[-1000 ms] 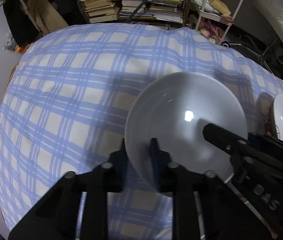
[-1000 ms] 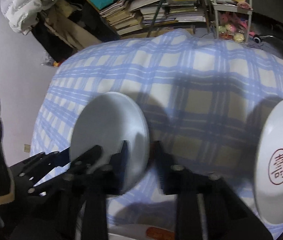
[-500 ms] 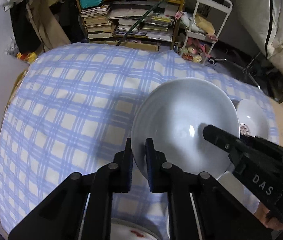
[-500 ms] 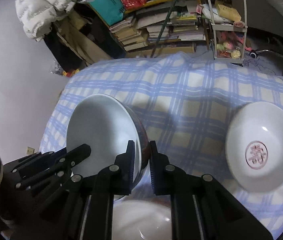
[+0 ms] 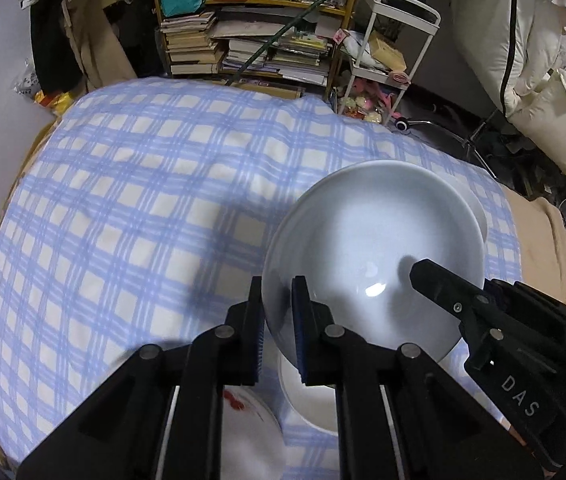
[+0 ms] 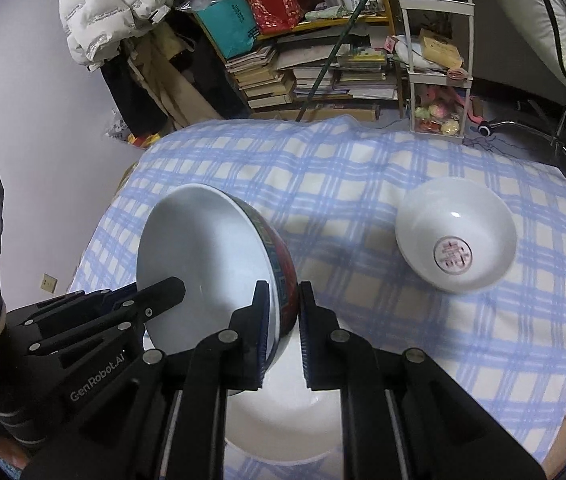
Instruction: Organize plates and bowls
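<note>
Big bowl (image 6: pixel 211 264) pinched at opposite rims by 2 grippers: left gripper (image 5: pixel 279 320) & right gripper (image 6: pixel 283 320), both nearly closed on thin wall. Held in air, tilted, over white dish (image 6: pixel 283 420) on checked cloth (image 5: pixel 123 200). Risk: uneven pull → rim slips, drops onto dish, chips. Small bowl (image 6: pixel 457 236) well apart.
</note>
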The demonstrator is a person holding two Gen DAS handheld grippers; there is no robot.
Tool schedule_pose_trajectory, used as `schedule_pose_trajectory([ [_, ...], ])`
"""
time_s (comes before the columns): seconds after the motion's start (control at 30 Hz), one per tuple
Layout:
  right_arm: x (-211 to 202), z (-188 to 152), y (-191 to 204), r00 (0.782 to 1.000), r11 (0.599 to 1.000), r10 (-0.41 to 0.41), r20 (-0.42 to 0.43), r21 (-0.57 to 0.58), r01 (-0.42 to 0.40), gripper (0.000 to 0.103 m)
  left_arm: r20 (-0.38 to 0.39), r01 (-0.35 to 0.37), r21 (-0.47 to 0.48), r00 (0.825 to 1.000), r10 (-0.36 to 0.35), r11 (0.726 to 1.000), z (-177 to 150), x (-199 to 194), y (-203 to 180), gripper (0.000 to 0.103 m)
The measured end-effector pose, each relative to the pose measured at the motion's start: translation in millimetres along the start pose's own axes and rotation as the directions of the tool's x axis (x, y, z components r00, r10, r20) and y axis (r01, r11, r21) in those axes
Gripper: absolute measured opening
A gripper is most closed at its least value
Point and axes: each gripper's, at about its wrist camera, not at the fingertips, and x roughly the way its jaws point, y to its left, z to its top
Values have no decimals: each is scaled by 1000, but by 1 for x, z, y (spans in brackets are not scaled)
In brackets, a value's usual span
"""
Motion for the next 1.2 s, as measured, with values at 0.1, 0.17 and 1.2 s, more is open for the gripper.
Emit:
schedule_pose_trajectory([
  [0.1, -7, -10, 1, 1000, 1000, -11, -5, -16, 11, 15, -9, 2, -8, 1000, -2, 1000, -16, -3, -4, 13],
  [0.17, -11, -16, 2, 1000, 999, -21, -13, -31, 21, 15, -16, 8, -17, 1000, -8, 1000, -25, -4, -7, 14],
  [1.2, 25, -54, 4, 975, 986, -157, -160, -81, 145, 15, -87, -24, -127, 996, 13, 992, -70, 21, -3, 14],
])
